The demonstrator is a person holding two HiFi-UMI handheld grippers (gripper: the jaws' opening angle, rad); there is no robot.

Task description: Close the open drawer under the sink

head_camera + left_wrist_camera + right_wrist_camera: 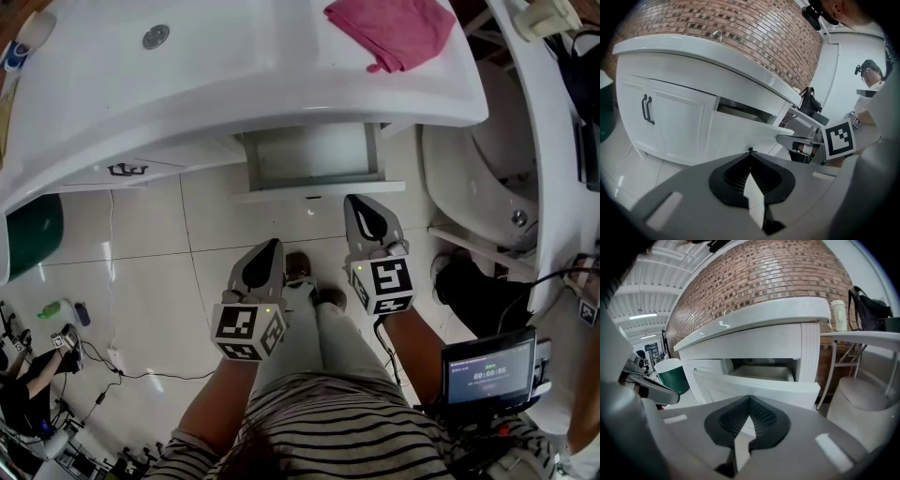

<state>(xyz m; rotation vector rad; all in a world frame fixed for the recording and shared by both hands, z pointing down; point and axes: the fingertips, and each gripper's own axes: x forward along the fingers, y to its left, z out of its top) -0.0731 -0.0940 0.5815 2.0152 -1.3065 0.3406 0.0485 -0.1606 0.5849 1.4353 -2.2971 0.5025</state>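
Under the white sink counter (234,84) a white drawer (309,159) stands pulled out, its front panel (319,190) facing me. The right gripper view shows the inside of the drawer (764,372), which looks bare. My right gripper (361,204) is shut, its tip close in front of the panel's right part; I cannot tell whether it touches. My left gripper (272,248) is shut too and hangs lower, farther from the panel. The left gripper (750,151) looks at the drawer front (740,136) from the left. The right gripper (749,397) faces the panel (754,387) squarely.
A pink cloth (394,28) lies on the counter's right end. A cabinet door with black handles (645,109) is left of the drawer. A toilet (487,178) stands to the right, a green bin (28,234) to the left. Cables (122,361) run over the tiled floor.
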